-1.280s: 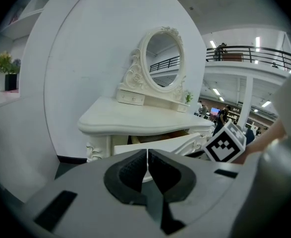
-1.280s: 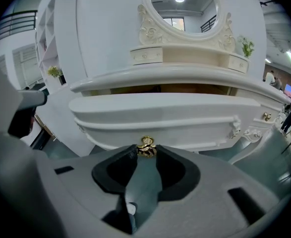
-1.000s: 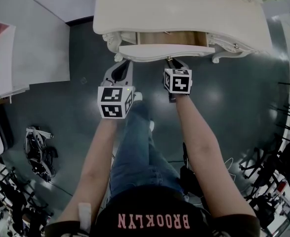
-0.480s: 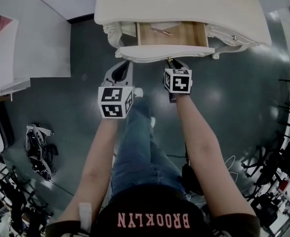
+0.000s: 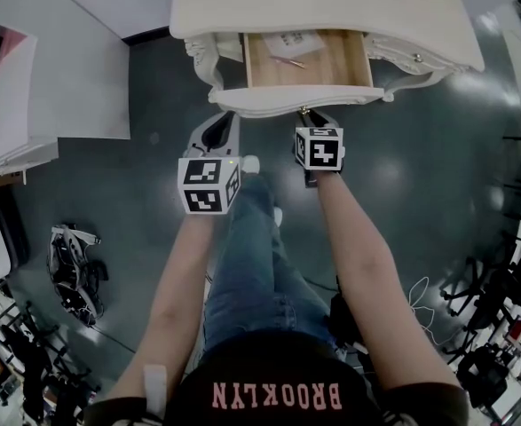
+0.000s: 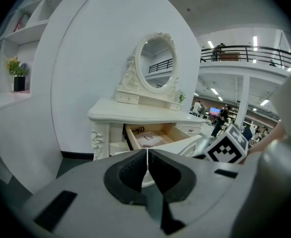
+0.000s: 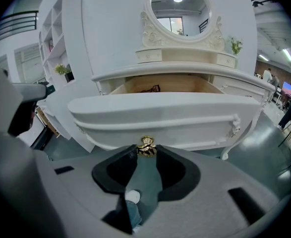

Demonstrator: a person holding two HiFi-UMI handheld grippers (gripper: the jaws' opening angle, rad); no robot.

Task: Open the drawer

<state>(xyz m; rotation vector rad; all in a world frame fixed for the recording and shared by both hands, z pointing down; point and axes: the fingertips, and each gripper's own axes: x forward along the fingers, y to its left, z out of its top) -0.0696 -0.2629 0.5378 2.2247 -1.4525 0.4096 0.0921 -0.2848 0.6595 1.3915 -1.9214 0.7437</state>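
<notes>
The white dressing table [image 5: 322, 7] stands ahead of me with its middle drawer [image 5: 304, 98] pulled out, showing a wooden inside [image 7: 165, 86] with papers [image 5: 291, 43] in it. My right gripper [image 5: 306, 115] is shut on the drawer's small gold knob [image 7: 146, 146], which sits between the jaw tips [image 7: 146, 150] under the curved white drawer front [image 7: 165, 115]. My left gripper [image 5: 223, 119] hovers left of the drawer, below the table's carved leg [image 5: 205, 60]. Its jaws [image 6: 146, 155] are shut with nothing between them.
An oval mirror [image 7: 177, 6] and small upper drawers sit on the table top. White shelving [image 6: 16, 38] and a white wall panel [image 5: 74, 60] stand to the left. Dark gear [image 5: 72, 269] lies on the floor at left, chairs [image 5: 495, 327] at right. My legs [image 5: 256, 256] are below the grippers.
The drawer has slid further out of the table, showing more of its wooden inside and the papers. Both grippers drew back from the table together, the right one keeping hold of the knob.
</notes>
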